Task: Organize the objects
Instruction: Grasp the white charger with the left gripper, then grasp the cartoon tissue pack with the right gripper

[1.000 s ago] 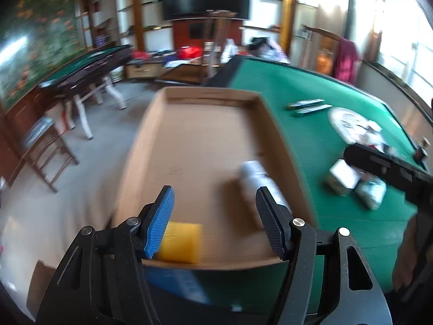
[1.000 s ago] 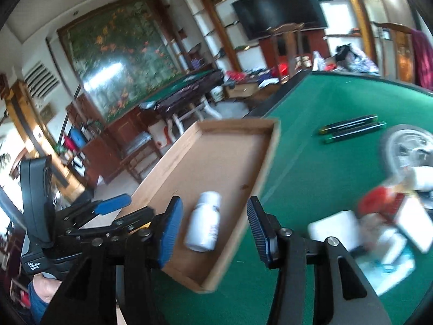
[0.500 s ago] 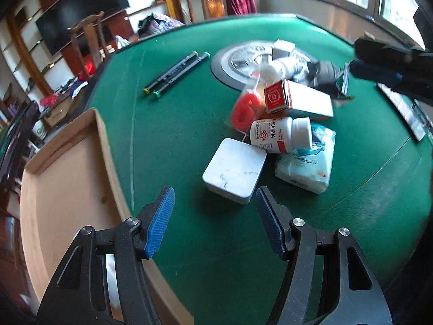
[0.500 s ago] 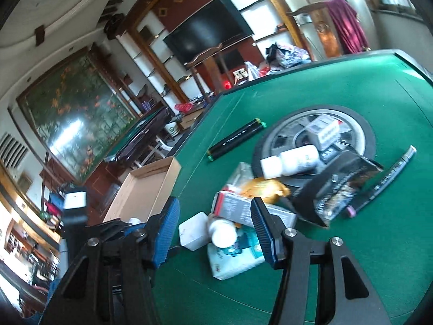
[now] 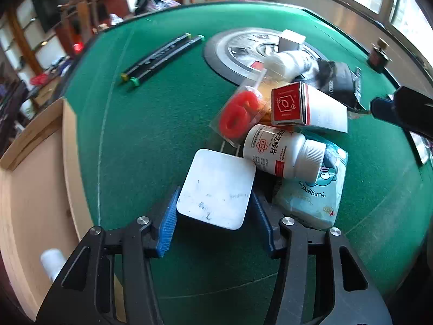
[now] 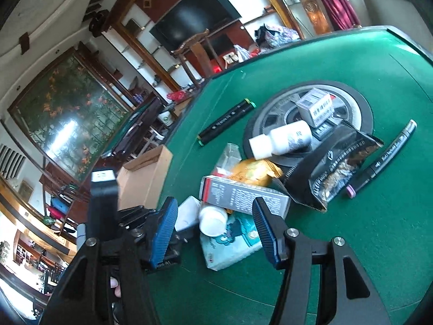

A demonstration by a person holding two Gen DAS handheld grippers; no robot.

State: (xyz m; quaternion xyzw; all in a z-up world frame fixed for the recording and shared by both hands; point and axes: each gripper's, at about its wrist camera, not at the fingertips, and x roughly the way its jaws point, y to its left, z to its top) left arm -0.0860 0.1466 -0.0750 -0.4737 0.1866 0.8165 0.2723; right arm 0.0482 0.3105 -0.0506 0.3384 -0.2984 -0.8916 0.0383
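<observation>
- White box (image 5: 217, 188) is lying on the green table (image 5: 151, 124) at the near edge of the clutter pile, touching the pill bottle (image 5: 281, 153).
- Left gripper (image 5: 216, 222) is closing around the white box; its blue pads (image 5: 167, 224) are sitting at the box's two sides, and whether they are pressing yet cannot be told.
- Right gripper (image 6: 216, 233) is hovering with jaws apart over the pill bottle's cap (image 6: 213, 220) and the tissue pack (image 6: 230, 239) beside the white box, gripping nothing.
- Red-ended carton (image 5: 305, 107) is resting behind the pill bottle, farther from the white box.
- Cardboard tray (image 5: 35, 189) is sitting left of the white box, with a small white bottle (image 5: 52, 261) lying inside.
- Two markers (image 5: 162, 57) are lying well beyond the white box.
</observation>
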